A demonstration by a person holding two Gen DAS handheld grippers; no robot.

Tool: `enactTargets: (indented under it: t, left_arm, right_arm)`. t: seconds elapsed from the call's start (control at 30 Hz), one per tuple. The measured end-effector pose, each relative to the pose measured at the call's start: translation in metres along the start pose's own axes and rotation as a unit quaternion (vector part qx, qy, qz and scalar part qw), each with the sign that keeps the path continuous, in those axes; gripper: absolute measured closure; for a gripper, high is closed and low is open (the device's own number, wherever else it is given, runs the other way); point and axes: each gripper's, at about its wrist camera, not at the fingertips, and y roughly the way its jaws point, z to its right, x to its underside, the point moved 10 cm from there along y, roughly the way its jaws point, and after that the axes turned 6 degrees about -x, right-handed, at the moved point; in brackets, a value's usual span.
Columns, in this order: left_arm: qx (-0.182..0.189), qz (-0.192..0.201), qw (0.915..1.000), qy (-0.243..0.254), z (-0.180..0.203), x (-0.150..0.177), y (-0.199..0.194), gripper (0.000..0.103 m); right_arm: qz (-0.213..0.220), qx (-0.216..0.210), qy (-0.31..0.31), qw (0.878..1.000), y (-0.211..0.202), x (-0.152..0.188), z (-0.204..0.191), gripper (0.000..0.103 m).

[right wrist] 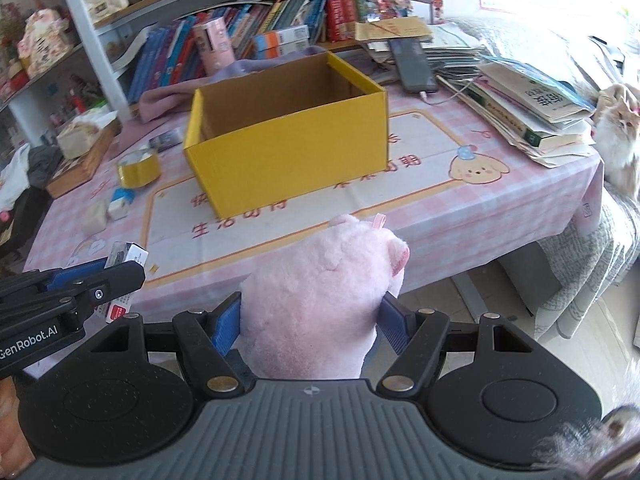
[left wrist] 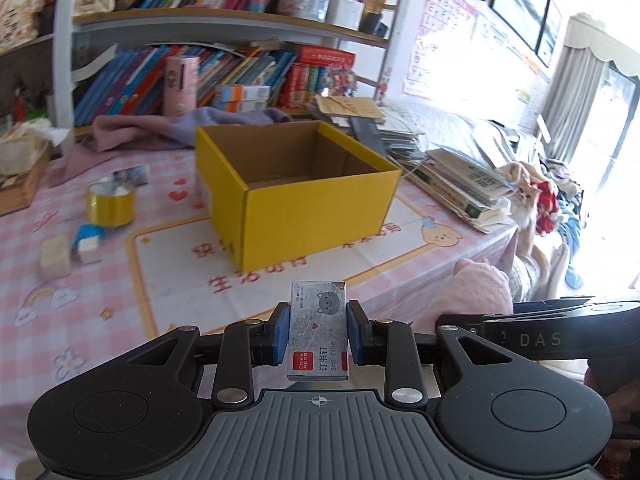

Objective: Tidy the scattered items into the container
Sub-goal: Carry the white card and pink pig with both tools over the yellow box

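Observation:
An open yellow cardboard box (left wrist: 304, 196) (right wrist: 288, 156) stands in the middle of the pink table, and its inside looks bare. My left gripper (left wrist: 318, 322) is shut on a small grey box of staples (left wrist: 318, 332), held above the table's near edge in front of the yellow box. My right gripper (right wrist: 312, 312) is shut on a pink plush toy (right wrist: 320, 304), held off the near edge of the table. The left gripper (right wrist: 120, 272) with the staples box (right wrist: 128, 256) also shows at the left of the right wrist view. The plush toy (left wrist: 480, 292) shows at the right of the left wrist view.
A roll of yellow tape (left wrist: 110, 202), a cream block (left wrist: 56, 256) and a blue-and-white eraser (left wrist: 88, 242) lie left of the box. A stack of books (right wrist: 532, 108) fills the table's right side. A cat (right wrist: 620, 140) sits beyond the right edge. Bookshelves stand behind.

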Motion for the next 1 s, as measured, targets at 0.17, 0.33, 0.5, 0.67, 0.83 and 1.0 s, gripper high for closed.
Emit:
enactTargets:
  t: [0.17, 0.33, 0.5, 0.67, 0.83, 1.0]
  left_arm:
    - [0.007, 0.023, 0.9994, 0.023, 0.010, -0.021, 0.012, 0.075]
    - [0.010, 0.065, 0.9974, 0.030, 0.013, -0.054, 0.022, 0.075]
    - [0.003, 0.084, 0.9957, 0.040, 0.017, -0.081, 0.042, 0.075]
    - [-0.013, 0.096, 0.9950, 0.027, 0.017, -0.110, 0.061, 0.075]
    - [-0.047, 0.114, 0.9923, 0.011, 0.012, -0.139, 0.074, 0.075]
    - [-0.091, 0.124, 0.9882, -0.007, 0.001, -0.162, 0.093, 0.075]
  right_arm:
    - [0.023, 0.001, -0.003, 1.000, 0.005, -0.022, 0.008, 0.035]
    - [0.074, -0.001, -0.034, 0.997, 0.005, -0.058, 0.007, 0.035]
    - [0.104, -0.013, -0.068, 0.992, 0.014, -0.094, 0.012, 0.034]
    - [0.111, -0.032, -0.104, 0.988, 0.028, -0.133, 0.016, 0.034]
    - [0.118, -0.068, -0.148, 0.980, 0.044, -0.175, 0.014, 0.034]
    - [0.121, -0.106, -0.195, 0.968, 0.066, -0.209, 0.011, 0.034]
